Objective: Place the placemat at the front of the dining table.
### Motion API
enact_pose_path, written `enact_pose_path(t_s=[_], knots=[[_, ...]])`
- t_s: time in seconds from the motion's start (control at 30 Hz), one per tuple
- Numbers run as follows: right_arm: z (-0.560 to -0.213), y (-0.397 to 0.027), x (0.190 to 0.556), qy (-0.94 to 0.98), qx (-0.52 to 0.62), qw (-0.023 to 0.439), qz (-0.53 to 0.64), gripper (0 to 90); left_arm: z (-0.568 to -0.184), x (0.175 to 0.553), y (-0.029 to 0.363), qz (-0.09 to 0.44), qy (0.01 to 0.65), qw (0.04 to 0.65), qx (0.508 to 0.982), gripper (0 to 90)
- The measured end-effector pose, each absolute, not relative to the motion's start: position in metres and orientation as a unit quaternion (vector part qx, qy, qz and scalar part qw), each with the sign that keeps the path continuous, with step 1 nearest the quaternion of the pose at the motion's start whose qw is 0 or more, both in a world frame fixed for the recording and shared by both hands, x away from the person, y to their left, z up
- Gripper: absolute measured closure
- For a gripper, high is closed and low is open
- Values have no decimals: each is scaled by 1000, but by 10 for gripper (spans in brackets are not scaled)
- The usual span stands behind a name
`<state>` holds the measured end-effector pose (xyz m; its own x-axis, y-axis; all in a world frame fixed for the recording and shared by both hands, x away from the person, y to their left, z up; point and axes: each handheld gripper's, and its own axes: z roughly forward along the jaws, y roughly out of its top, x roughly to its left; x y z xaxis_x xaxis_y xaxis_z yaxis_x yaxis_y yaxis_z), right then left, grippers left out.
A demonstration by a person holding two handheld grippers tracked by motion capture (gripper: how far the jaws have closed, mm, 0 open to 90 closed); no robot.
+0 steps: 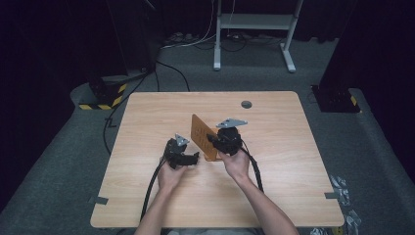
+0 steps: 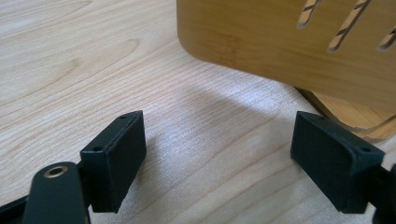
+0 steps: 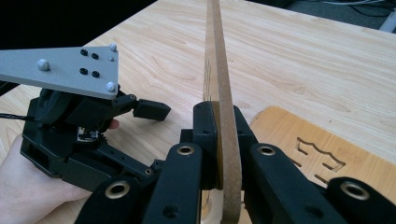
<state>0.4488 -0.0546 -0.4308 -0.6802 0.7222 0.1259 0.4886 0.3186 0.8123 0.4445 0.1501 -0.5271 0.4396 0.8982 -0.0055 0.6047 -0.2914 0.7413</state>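
Overhead, the high view shows a light wooden table with two forearms coming in from the bottom edge. The right gripper holds a thin brown wooden panel upright on edge near the middle of the table, its face tilted slightly and pierced by small cut-outs. The left gripper sits just beside the panel's lower near corner, low over the tabletop, with a black cable trailing back toward the person. A round grey grommet lies near the far edge of the table. Next, the left gripper view looks along the left gripper: its two black jaws stand wide apart with nothing between them, just bare tabletop. Right ahead of them hangs the rounded corner of the wooden panel, with slanted slots cut through it, and under it at the right peeks the edge of a second flat wooden panel lying on the table. Finally, the right gripper view shows the right gripper clamped tight on the wooden panel, seen edge-on and rising straight up between the pads. To its left is the left gripper in the person's hand, with its grey three-cornered plate on top, jaws open. To the right, the second flat wooden panel lies on the table with shaped cut-outs.
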Motion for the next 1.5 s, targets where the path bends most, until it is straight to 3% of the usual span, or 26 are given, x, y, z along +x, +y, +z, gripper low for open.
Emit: enact_pose_path(t_s=[1.5], knots=[[-403, -118, 453, 786, 393, 166, 448, 866, -527, 444, 151, 216, 487, 346, 773, 204]])
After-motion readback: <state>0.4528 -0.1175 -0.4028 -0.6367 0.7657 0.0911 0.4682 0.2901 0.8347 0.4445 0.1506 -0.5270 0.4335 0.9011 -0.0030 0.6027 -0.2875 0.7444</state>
